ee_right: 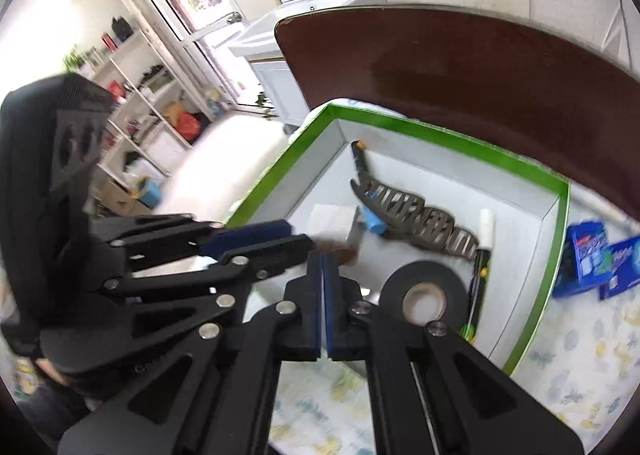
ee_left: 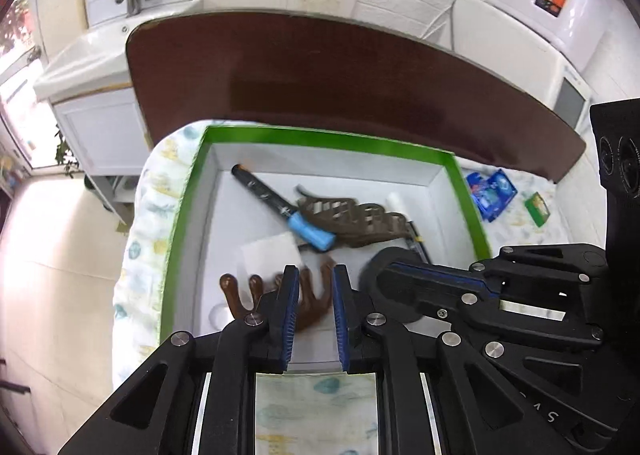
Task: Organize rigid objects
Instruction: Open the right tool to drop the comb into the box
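Observation:
A green-rimmed white box (ee_left: 188, 191) (ee_right: 556, 255) sits on a patterned cloth. Inside lie a black marker with a blue cap (ee_left: 280, 207), a large brown hair claw (ee_left: 360, 221) (ee_right: 420, 219), a white-capped pen (ee_right: 486, 231), a black tape roll (ee_right: 424, 295) and a white card (ee_left: 272, 255). My left gripper (ee_left: 316, 275) is open over the box's near end, with a small brown hair claw (ee_left: 308, 311) between and below its fingers. My right gripper (ee_right: 322, 261) is shut and empty over the box; in the left wrist view (ee_left: 400, 275) it crosses in from the right.
A dark brown tabletop (ee_left: 340, 67) lies beyond the box. Blue packets (ee_left: 490, 191) (ee_right: 588, 255) and a small green packet (ee_left: 538, 207) lie on the cloth right of the box. A sink cabinet (ee_left: 100, 127) and shelves (ee_right: 140, 115) stand at the left.

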The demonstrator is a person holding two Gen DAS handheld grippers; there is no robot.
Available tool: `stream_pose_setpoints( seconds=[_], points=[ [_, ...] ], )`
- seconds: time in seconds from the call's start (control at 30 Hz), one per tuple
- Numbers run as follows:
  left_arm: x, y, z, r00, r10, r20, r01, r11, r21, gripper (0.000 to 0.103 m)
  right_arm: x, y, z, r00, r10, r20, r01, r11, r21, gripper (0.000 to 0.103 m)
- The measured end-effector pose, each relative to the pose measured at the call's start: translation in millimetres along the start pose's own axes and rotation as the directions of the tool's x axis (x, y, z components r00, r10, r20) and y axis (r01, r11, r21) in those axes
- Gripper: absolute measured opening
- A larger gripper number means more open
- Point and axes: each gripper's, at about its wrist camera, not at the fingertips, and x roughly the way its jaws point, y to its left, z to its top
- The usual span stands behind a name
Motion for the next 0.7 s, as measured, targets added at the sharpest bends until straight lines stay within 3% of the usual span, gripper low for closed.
stream_pose_setpoints(
  seconds=[0.07, 0.23, 0.5, 0.57, 0.63, 0.7],
  points=[
    [9, 12, -2, 0.999, -0.032, -0.029, 0.031, 0.999, -0.035, 0.015, 12, -1, 0, 0.999, 0.014, -0.037, -0.013, 1.0, 0.027, 0.003],
    [21, 23, -10, 0.999, -0.019, -0.05, 0.016, 0.999, -0.048, 0.015, 29, 0, -7, 0.996, -0.011, -0.093, 0.014, 0.999, 0.032, 0.003],
    [18, 5, -8, 0.999, 0.005, -0.039, -0.005, 1.0, -0.002, 0.016, 23, -17, -19, 0.994, -0.044, -0.099, 0.049, 0.997, 0.053, 0.004],
    [18, -3, -5, 0.999, 0.002, -0.034, -0.002, 1.0, 0.01, 0.018, 12, -28, -20, 0.995, -0.052, -0.081, 0.058, 0.996, 0.074, 0.004],
    [17, -15, -1, 1.0, -0.011, -0.029, 0.011, 1.0, 0.02, 0.029, -2, -41, -23, 0.996, -0.065, -0.057, 0.07, 0.993, 0.095, 0.004],
    [17, -30, 3, 0.999, -0.023, -0.025, 0.024, 0.999, 0.033, 0.032, -20, -59, -27, 0.996, -0.082, -0.028, 0.085, 0.988, 0.128, 0.004]
  ],
)
